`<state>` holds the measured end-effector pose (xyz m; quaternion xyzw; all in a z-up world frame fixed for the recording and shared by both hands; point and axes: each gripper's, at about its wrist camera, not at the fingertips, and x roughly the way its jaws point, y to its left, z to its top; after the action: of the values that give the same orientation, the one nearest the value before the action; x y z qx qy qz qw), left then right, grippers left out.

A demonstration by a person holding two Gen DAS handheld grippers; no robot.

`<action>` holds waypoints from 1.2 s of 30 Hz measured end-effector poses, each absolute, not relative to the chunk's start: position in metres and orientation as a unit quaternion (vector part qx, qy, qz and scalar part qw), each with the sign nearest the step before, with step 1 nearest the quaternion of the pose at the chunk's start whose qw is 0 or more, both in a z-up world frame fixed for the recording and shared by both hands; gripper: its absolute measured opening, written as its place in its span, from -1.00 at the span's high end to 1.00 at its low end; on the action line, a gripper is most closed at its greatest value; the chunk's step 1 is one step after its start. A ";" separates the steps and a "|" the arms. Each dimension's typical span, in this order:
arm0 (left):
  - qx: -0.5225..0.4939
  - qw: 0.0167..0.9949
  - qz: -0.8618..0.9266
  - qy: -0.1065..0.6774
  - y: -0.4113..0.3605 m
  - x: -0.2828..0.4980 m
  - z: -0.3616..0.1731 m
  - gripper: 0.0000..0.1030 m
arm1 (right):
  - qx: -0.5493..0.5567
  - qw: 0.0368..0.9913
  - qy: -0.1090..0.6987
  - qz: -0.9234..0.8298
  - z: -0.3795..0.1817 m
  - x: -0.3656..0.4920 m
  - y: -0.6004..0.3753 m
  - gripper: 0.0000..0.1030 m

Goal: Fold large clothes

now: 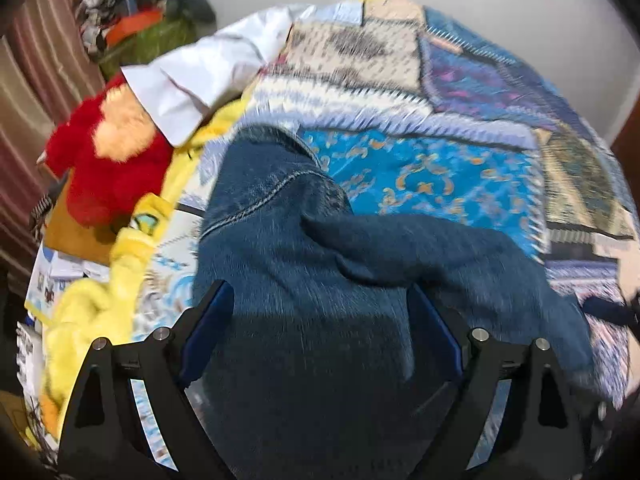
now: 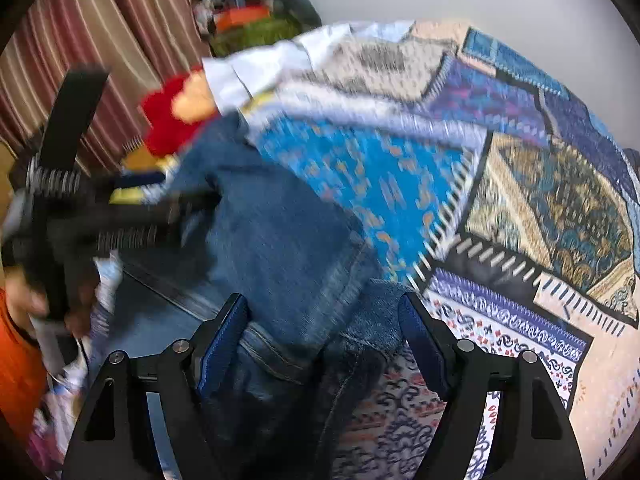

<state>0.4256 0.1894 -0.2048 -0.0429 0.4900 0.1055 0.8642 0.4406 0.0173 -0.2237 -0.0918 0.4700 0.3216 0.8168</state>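
Blue denim jeans (image 1: 280, 240) lie crumpled on a patchwork bedspread (image 1: 440, 168). My left gripper (image 1: 320, 320) hovers over them with its blue-padded fingers (image 1: 212, 320) spread wide; denim fills the gap, and the pads do not press on it. In the right wrist view the jeans (image 2: 280, 240) run from the upper left down between the fingers of my right gripper (image 2: 324, 320). This gripper is also open, with a seamed hem lying between its pads (image 2: 224, 336). The left gripper (image 2: 120, 216) shows there as a blurred black frame at the left, held by a hand.
A red and cream plush toy (image 1: 108, 152), a white shirt (image 1: 192, 80) and yellow fabric (image 1: 92, 312) lie along the bed's left side. A pile of clothes (image 1: 140, 28) sits against the wall by a striped curtain (image 1: 32, 80). An orange sleeve (image 2: 16, 360) is at the left.
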 end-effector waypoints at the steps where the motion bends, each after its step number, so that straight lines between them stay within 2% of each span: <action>1: -0.030 0.865 0.110 0.488 0.185 0.428 -0.208 -0.76 | -0.086 0.817 0.469 0.324 -0.226 0.441 0.013 -0.48; 7: 0.013 0.873 0.069 0.483 0.160 0.391 -0.200 -0.77 | -0.041 0.807 0.489 0.330 -0.222 0.435 -0.016 -0.51; 13: 0.011 0.880 0.044 0.472 0.148 0.327 -0.171 -0.76 | -0.056 0.835 0.454 0.306 -0.176 0.402 -0.033 -0.51; 18: -0.020 0.917 0.041 0.397 0.147 0.267 -0.102 -0.76 | -0.013 0.867 0.381 0.321 -0.106 0.355 -0.053 -0.51; 22: -0.048 0.951 0.038 0.302 0.147 0.212 -0.026 -0.77 | 0.013 0.892 0.300 0.337 -0.043 0.306 -0.064 -0.51; 27: -0.050 0.981 0.044 0.182 0.137 0.143 0.041 -0.77 | 0.035 0.912 0.199 0.358 0.019 0.237 -0.075 -0.51; 32: -0.046 0.991 0.058 0.111 0.118 0.088 0.066 -0.76 | 0.049 0.924 0.128 0.356 0.046 0.174 -0.084 -0.51; 36: -0.020 0.994 0.070 0.081 0.100 0.055 0.066 -0.77 | 0.046 0.931 0.106 0.347 0.045 0.139 -0.084 -0.51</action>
<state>0.0550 0.1001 0.0660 -0.0204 0.0813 0.0704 0.9940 0.1386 -0.0836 0.0454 0.0461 0.1058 0.3470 0.9307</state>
